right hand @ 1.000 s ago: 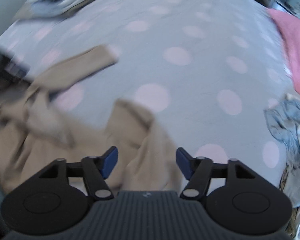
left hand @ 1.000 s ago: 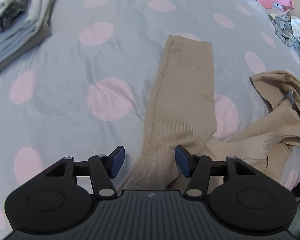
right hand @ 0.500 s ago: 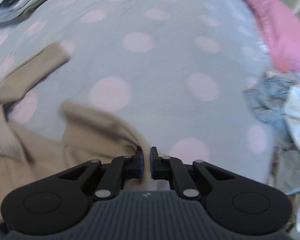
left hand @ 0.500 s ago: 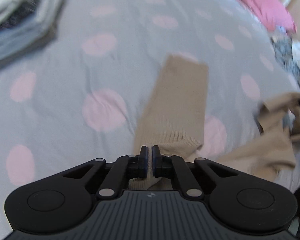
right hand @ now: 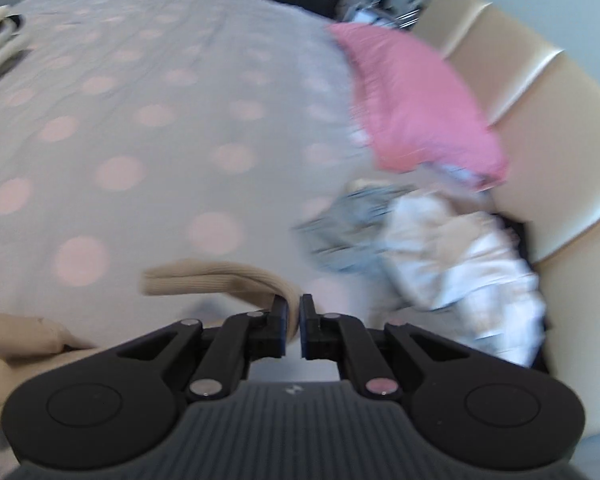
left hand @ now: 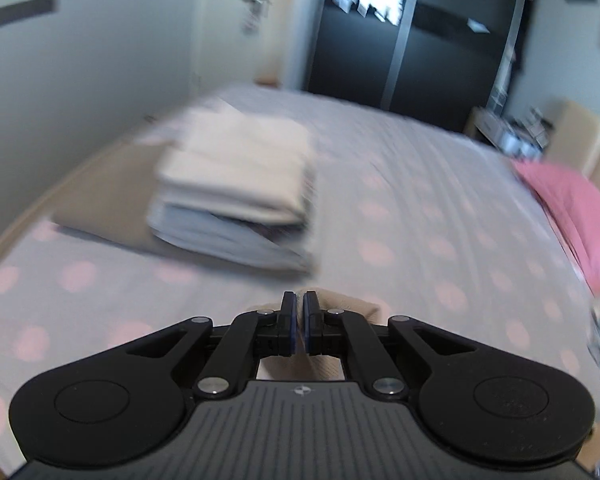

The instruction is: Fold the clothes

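Observation:
A beige ribbed garment [right hand: 220, 278] hangs from both grippers above the bed. My left gripper [left hand: 299, 322] is shut on its cloth, and only a small beige patch [left hand: 340, 304] shows beyond the fingers. My right gripper [right hand: 294, 324] is shut on a rolled edge of the same garment, which trails off to the left. More beige cloth [right hand: 16, 340] bunches at the lower left of the right wrist view.
A stack of folded clothes [left hand: 236, 188] lies on the dotted grey bedsheet [left hand: 420, 216] ahead of the left gripper. A pink pillow [right hand: 412, 100] and a heap of unfolded clothes [right hand: 440, 240] lie by the cream headboard [right hand: 540, 120]. A dark wardrobe [left hand: 412, 40] stands behind the bed.
Both grippers closed on the beige garment and then lifted it off the bed, tilting upward so the views now look across the bed into the room.

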### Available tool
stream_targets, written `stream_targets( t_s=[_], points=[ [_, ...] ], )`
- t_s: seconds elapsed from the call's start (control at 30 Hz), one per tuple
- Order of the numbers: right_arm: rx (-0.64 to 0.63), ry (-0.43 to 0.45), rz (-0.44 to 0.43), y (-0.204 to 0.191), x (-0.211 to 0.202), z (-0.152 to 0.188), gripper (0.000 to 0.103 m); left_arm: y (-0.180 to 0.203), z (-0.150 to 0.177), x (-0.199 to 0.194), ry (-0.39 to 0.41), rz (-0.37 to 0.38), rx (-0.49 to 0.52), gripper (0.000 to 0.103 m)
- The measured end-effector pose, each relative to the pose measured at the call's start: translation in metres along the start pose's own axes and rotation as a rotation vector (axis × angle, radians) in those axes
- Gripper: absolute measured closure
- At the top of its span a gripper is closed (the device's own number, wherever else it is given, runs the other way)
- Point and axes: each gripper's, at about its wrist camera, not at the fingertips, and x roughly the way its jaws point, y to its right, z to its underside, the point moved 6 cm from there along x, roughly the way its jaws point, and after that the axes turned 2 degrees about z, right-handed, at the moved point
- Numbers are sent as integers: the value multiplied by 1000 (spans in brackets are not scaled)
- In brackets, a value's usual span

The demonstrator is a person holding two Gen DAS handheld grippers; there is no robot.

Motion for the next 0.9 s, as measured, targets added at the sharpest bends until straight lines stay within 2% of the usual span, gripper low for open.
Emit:
stream_targets(
  t_s=[0.1, 0.17, 0.27, 0.37, 0.43, 0.6, 0.63, 0.7, 0.73, 0.77, 0.83, 0.9],
  points=[
    [44, 14, 100, 26, 3, -7, 97, -30, 2, 2, -16, -54, -45, 101],
    [56, 1, 119, 29, 14, -5, 98, -46, 13, 14, -60, -93, -45, 101],
    [75, -44, 90, 19, 37, 8, 98, -67, 38, 41, -192, -137, -66, 101],
    [52, -108, 114, 3, 67, 32, 98, -80, 60, 65, -314, -204, -15, 101],
    [42, -158, 133, -3, 88, 50, 98, -86, 75, 78, -390, -211, -8, 101],
    [17, -264, 84, -15, 111, 75, 96, -88, 104, 93, -505, -225, 40, 98],
    [22, -277, 65, -17, 112, 78, 93, -85, 107, 94, -523, -225, 60, 96],
    [34, -305, 12, -22, 111, 82, 82, -81, 109, 89, -513, -225, 87, 91],
    [38, -309, -12, -24, 108, 84, 66, -79, 106, 83, -491, -218, 92, 86],
    [38, -302, -29, -26, 103, 85, 61, -77, 103, 78, -462, -207, 91, 83],
    [18, -266, -59, -32, 88, 83, 60, -73, 95, 63, -407, -172, 84, 72],
    [-3, -223, -89, -38, 73, 79, 59, -62, 90, 61, -378, -112, 89, 65]
  ],
)
